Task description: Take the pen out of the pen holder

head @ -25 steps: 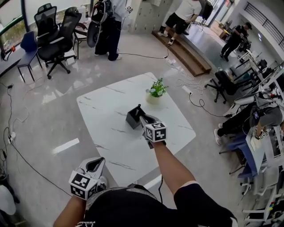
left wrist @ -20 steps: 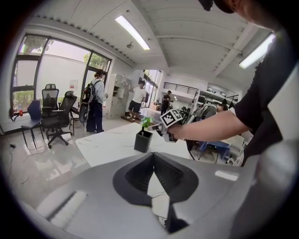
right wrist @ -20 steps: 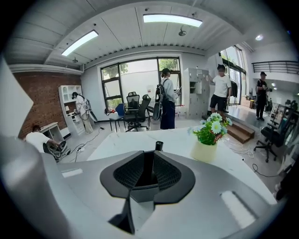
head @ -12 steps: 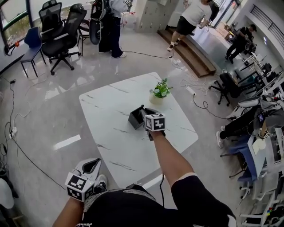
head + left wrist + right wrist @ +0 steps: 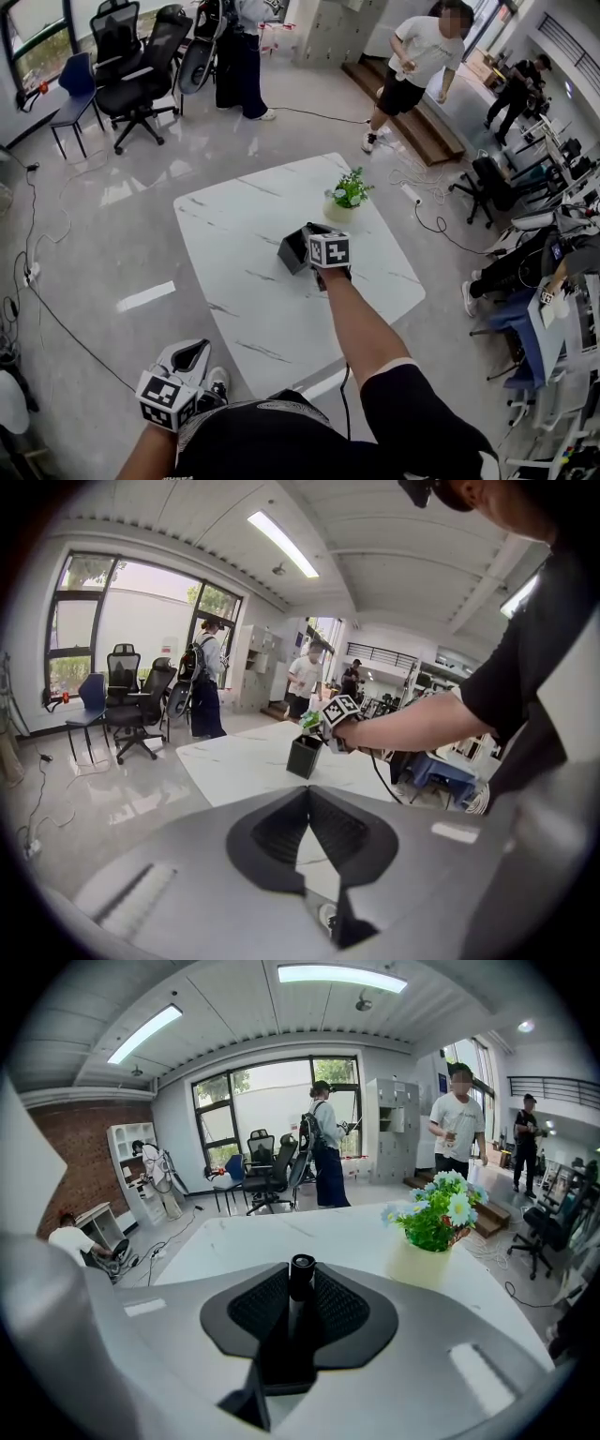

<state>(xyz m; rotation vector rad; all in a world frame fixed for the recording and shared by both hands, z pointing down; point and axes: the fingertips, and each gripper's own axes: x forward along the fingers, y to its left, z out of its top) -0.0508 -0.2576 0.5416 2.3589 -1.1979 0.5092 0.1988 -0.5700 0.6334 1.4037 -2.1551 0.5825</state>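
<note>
The left gripper hangs low beside the person's body, off the near corner of the white marble-patterned bench, with its jaws pressed together on nothing. The square black pen holder stands mid-bench. Just beside its top right, the right gripper pinches the upright black pen. Further right stands a small flowering plant in a pale yellow pot.
</note>
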